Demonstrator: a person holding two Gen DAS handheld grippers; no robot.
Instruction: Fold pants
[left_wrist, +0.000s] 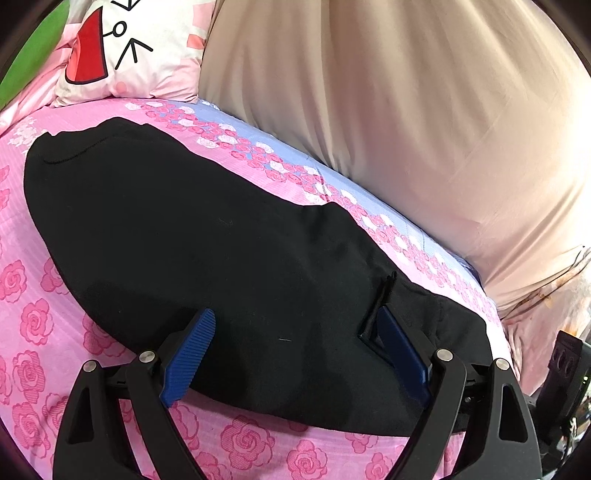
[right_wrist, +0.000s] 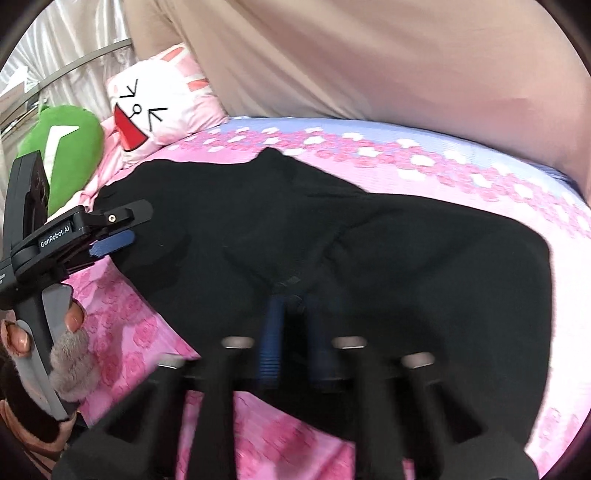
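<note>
Black pants (left_wrist: 192, 236) lie flat on a pink rose-print bedsheet (left_wrist: 33, 314), folded lengthwise, running from far left to near right. My left gripper (left_wrist: 295, 325) is open, its blue fingers (left_wrist: 192, 350) spread over the near edge of the pants, the right finger by a small fabric loop. In the right wrist view the pants (right_wrist: 406, 258) fill the middle. My right gripper (right_wrist: 291, 295) is blurred, its blue fingers (right_wrist: 271, 332) close together and pinching a fold of the black fabric. The left gripper (right_wrist: 110, 240) shows there at the left edge, held by a hand.
A white and pink cartoon-face pillow (left_wrist: 122, 51) and a green plush (right_wrist: 62, 151) sit at the head of the bed. A beige curtain (left_wrist: 406, 110) hangs along the far side. A lilac band of sheet (right_wrist: 369, 136) runs under it.
</note>
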